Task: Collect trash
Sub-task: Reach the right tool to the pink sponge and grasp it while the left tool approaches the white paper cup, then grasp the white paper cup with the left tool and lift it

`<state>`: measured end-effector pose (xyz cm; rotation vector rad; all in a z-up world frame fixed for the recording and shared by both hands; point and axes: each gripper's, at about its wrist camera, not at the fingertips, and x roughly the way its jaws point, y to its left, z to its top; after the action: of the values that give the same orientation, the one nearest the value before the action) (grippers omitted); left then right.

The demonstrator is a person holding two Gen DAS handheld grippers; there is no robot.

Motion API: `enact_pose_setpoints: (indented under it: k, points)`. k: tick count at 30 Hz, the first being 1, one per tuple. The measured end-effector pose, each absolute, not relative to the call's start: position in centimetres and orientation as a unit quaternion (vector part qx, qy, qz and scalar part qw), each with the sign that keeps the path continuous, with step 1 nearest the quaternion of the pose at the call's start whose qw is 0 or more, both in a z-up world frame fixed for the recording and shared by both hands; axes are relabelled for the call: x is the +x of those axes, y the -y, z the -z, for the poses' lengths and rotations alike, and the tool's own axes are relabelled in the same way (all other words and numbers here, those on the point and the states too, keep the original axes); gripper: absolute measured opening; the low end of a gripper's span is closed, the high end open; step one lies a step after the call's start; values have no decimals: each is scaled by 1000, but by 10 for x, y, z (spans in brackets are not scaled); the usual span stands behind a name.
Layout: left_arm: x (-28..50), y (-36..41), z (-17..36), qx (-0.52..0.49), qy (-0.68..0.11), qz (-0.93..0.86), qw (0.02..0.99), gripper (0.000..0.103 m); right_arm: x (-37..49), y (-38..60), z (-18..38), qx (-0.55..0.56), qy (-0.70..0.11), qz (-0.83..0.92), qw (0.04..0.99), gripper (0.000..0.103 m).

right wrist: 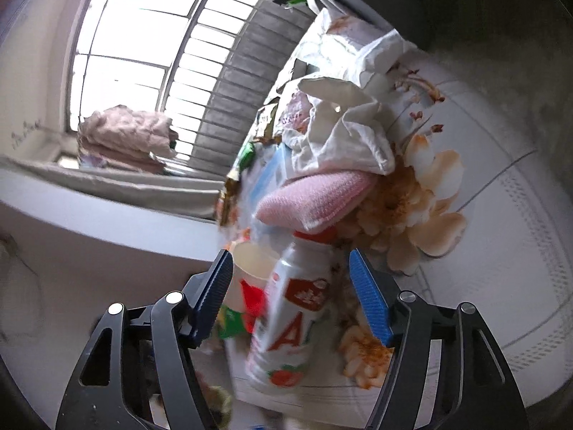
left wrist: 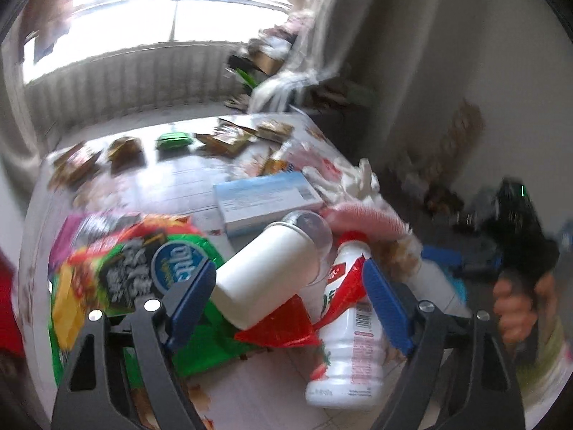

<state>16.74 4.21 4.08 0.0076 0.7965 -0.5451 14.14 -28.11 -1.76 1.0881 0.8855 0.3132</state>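
In the left wrist view my left gripper is open above a tipped white paper cup with a clear dome lid. A white yogurt bottle with a red label lies to its right, by the right pad. A red wrapper and a green snack bag lie under them. In the right wrist view my right gripper is open with the same bottle between its fingers, untouched. The cup sits by the left pad. The right gripper also shows at the left view's right edge.
The flowered tablecloth carries a pink cloth, crumpled white paper, a pale blue box, and several small wrappers at the far side. A window and radiator lie beyond. The table edge drops at the right.
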Motion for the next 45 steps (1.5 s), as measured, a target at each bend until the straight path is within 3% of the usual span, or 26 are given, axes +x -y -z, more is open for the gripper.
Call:
enact_pose_setpoints:
  k: [10,14,18,22,28,31,33,37,40,45]
  points:
    - [212,-11,-2,105,-437,282,847,80,166,292,59,629,-413,-155,640,58]
    - [216,-6,1,123,-441,284,842,71,171,295,75,666,-409,-159,603,50]
    - [219,-2,2,138,-442,286,839,68,168,301,91,705,-399,-160,564,37]
    - [218,0,-2,147,-442,288,837,62,162,300,98,731,-387,-178,533,33]
    - [212,-3,-13,140,-448,295,833,47,148,301,97,757,-362,-207,504,31]
    - [208,-7,-19,127,-450,298,832,28,134,302,93,759,-353,-220,500,30]
    - [208,-11,-20,113,-457,299,830,24,128,304,90,762,-347,-230,496,30]
    - [206,-14,-22,108,-462,293,830,26,117,310,84,766,-337,-235,495,30]
    - [212,-13,-22,94,-483,294,819,56,112,311,83,767,-330,-235,498,30]
    - [228,3,-16,101,-507,292,805,64,115,306,84,772,-324,-228,497,30]
